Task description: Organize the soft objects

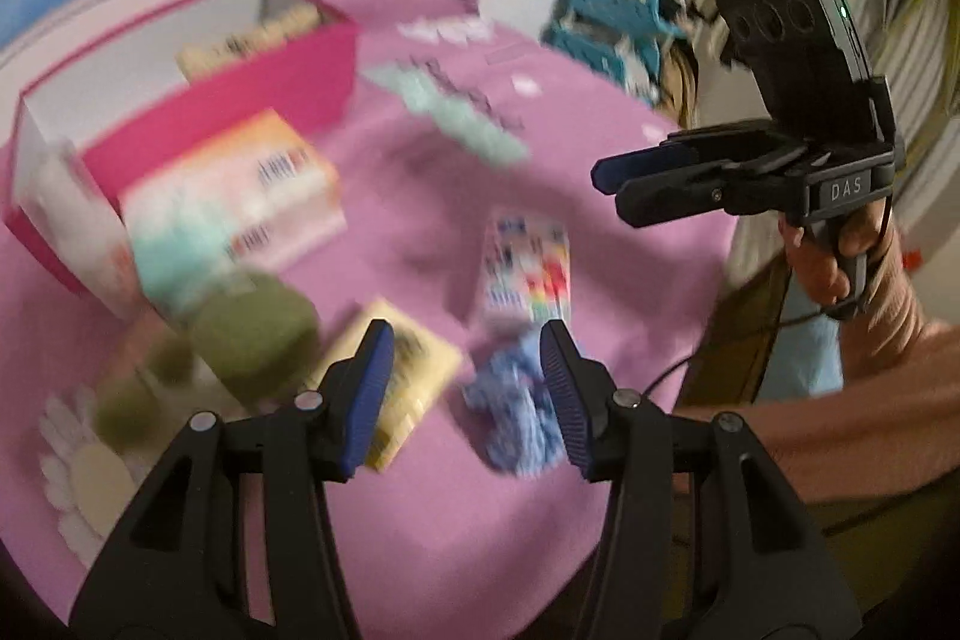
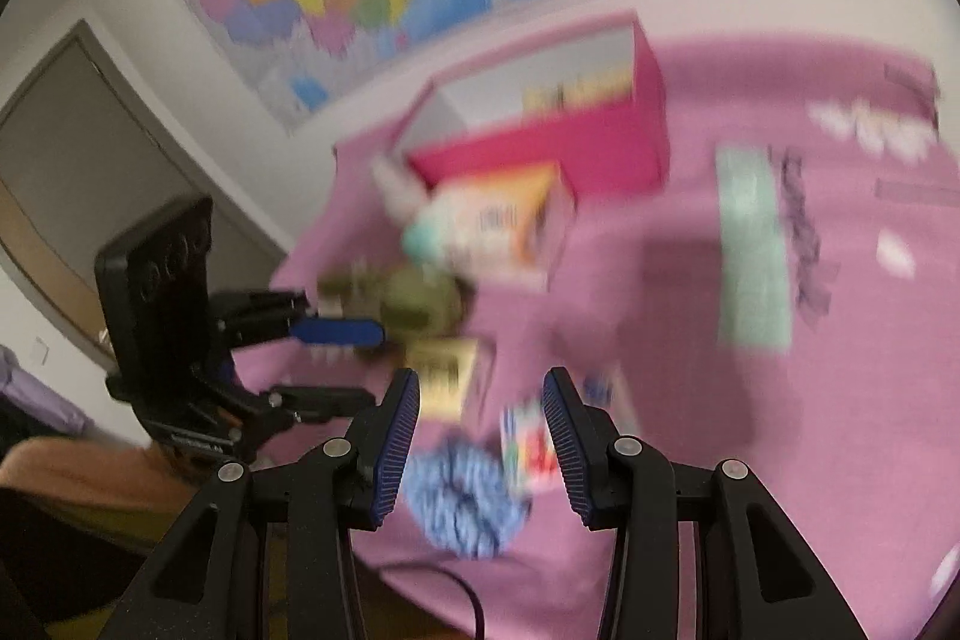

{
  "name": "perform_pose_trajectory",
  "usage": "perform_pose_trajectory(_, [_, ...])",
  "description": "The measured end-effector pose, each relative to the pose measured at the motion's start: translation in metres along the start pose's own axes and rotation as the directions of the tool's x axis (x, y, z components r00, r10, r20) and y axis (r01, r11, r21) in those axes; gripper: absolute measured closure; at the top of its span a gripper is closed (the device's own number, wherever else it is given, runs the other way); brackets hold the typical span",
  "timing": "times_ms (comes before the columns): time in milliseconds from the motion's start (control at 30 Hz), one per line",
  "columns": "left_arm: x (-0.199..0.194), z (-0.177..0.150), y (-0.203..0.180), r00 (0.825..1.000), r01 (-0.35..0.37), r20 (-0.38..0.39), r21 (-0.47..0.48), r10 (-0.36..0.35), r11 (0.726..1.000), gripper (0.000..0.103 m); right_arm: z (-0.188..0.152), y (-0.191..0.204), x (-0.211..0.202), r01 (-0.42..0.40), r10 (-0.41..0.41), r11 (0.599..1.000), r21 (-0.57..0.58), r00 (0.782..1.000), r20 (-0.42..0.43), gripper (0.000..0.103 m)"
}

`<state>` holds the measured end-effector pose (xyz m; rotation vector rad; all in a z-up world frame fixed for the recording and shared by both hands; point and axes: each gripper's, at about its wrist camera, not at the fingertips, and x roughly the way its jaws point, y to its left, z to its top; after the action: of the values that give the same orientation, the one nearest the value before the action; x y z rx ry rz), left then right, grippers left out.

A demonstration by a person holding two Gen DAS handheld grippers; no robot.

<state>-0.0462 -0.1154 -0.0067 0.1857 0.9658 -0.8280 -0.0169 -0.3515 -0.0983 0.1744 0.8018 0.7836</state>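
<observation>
Even indoor light; heavy motion blur, seemingly.

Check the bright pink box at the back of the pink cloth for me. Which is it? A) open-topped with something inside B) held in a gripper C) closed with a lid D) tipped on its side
A: the pink box stands upright with no lid, and a pale printed item shows inside it; neither gripper touches it.
</observation>
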Motion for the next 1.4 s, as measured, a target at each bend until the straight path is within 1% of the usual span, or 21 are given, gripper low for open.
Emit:
perform_pose_trajectory(100, [0.009, -0.015, -0.007, 0.999, 0.028, -0.044, -0.001, -0.028, 1.000, 0.050, -0.023, -0.001, 0.023, 0.016, -0.016, 1.000, 0.003, 0.996, -0.086, 0.059])
perform_pose_trajectory(233, [0.019, -0.027, -0.008, 0.996, 0.047, -0.077, -0.031, -0.050, 0.998, 0.050, -0.038, -0.001, 0.048, 0.052, -0.052, 0.999, -0.004, 0.986, -0.157, 0.059])
perform_pose_trajectory(300, [0.026, -0.031, -0.009, 0.994, 0.060, -0.094, -0.052, -0.065, 0.997, 0.050, -0.042, 0.002, 0.056, 0.051, -0.052, 0.999, -0.012, 0.985, -0.166, 0.059])
perform_pose_trajectory(333, [0.030, -0.034, -0.008, 0.992, 0.063, -0.104, -0.065, -0.069, 0.996, 0.050, -0.043, 0.004, 0.060, 0.062, -0.065, 0.998, -0.023, 0.985, -0.162, 0.059])
perform_pose_trajectory(433, [0.037, -0.038, -0.010, 0.991, 0.059, -0.117, -0.076, -0.068, 0.995, 0.051, -0.042, 0.008, 0.063, 0.048, -0.054, 0.998, -0.043, 0.988, -0.143, 0.058])
perform_pose_trajectory(467, [0.039, -0.040, -0.011, 0.990, 0.059, -0.120, -0.079, -0.068, 0.995, 0.058, -0.043, 0.010, 0.064, 0.059, -0.066, 0.997, -0.058, 0.989, -0.134, 0.059])
perform_pose_trajectory(500, [0.040, -0.042, -0.012, 0.989, 0.065, -0.125, -0.080, -0.074, 0.995, 0.063, -0.045, 0.012, 0.064, 0.068, -0.077, 0.995, -0.071, 0.989, -0.129, 0.062])
perform_pose_trajectory(533, [0.043, -0.043, -0.013, 0.988, 0.073, -0.131, -0.082, -0.083, 0.994, 0.069, -0.047, 0.015, 0.064, 0.080, -0.091, 0.993, -0.085, 0.988, -0.126, 0.070])
perform_pose_trajectory(567, [0.045, -0.043, -0.013, 0.987, 0.077, -0.134, -0.087, -0.088, 0.993, 0.072, -0.048, 0.016, 0.064, 0.071, -0.081, 0.994, -0.085, 0.988, -0.128, 0.076])
perform_pose_trajectory(600, [0.046, -0.043, -0.013, 0.987, 0.079, -0.135, -0.089, -0.090, 0.993, 0.074, -0.049, 0.016, 0.064, 0.059, -0.069, 0.995, -0.080, 0.989, -0.128, 0.087])
perform_pose_trajectory(633, [0.046, -0.044, -0.013, 0.987, 0.081, -0.134, -0.089, -0.092, 0.993, 0.079, -0.049, 0.017, 0.064, 0.056, -0.066, 0.995, -0.083, 0.990, -0.124, 0.088])
perform_pose_trajectory(700, [0.042, -0.043, -0.013, 0.987, 0.094, -0.123, -0.088, -0.104, 0.992, 0.080, -0.049, 0.022, 0.062, 0.061, -0.073, 0.993, -0.101, 0.990, -0.118, 0.090])
perform_pose_trajectory(733, [0.038, -0.042, -0.013, 0.988, 0.103, -0.109, -0.089, -0.112, 0.991, 0.080, -0.048, 0.024, 0.060, 0.052, -0.063, 0.994, -0.101, 0.992, -0.107, 0.090])
perform_pose_trajectory(933, [0.017, -0.032, -0.007, 0.994, 0.101, -0.039, -0.084, -0.104, 0.991, 0.081, -0.030, 0.035, 0.040, 0.046, -0.052, 0.989, -0.139, 0.998, -0.035, 0.090])
perform_pose_trajectory(1167, [-0.012, -0.007, 0.008, 0.996, 0.068, 0.069, -0.080, -0.062, 0.995, 0.081, 0.005, 0.047, 0.022, 0.052, -0.041, 0.980, -0.189, 0.997, 0.066, 0.090])
perform_pose_trajectory(1400, [-0.037, 0.029, 0.034, 0.985, 0.026, 0.171, -0.099, -0.009, 0.995, 0.081, 0.051, 0.057, 0.015, 0.075, -0.037, 0.971, -0.225, 0.985, 0.170, 0.090])
